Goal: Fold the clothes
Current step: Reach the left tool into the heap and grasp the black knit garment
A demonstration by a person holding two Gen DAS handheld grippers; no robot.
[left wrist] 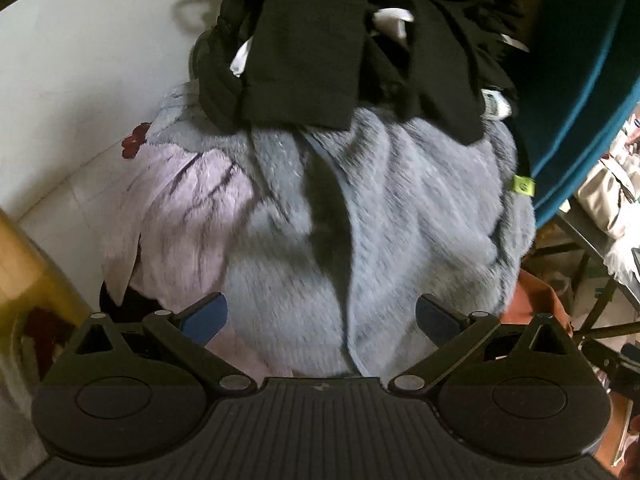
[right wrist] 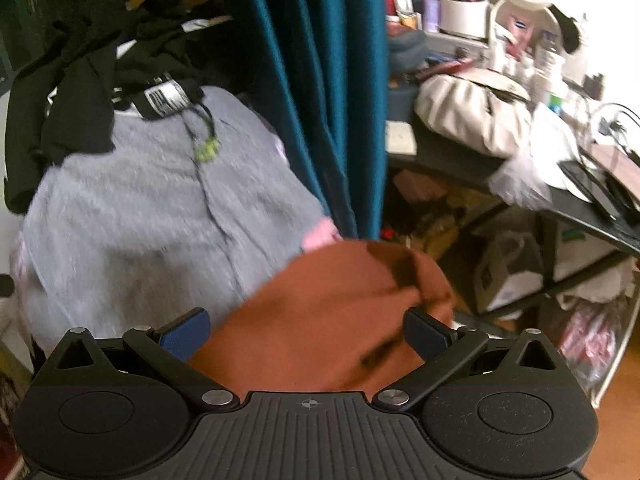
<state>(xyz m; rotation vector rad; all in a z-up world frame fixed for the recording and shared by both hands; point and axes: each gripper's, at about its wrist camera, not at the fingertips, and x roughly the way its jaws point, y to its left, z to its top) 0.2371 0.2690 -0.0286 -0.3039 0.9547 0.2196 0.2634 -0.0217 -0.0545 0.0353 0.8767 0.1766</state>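
Note:
A heap of clothes fills both views. A grey fleece garment (left wrist: 400,220) lies on top, with black clothes (left wrist: 320,40) piled at its far end and a pale pink garment (left wrist: 180,208) at its left. My left gripper (left wrist: 320,316) hovers open just above the grey fleece, nothing between its fingers. In the right wrist view the grey fleece (right wrist: 140,220) lies to the left and a rust-brown garment (right wrist: 328,320) bulges up between the blue pads of my right gripper (right wrist: 306,332), which stands open. Whether the pads touch the brown cloth is unclear.
A teal curtain (right wrist: 320,100) hangs just right of the heap. Beyond it stands a black shelf table (right wrist: 460,160) crowded with a cream bag (right wrist: 472,112), bottles and cables. White wall (left wrist: 80,80) and floor lie left of the heap.

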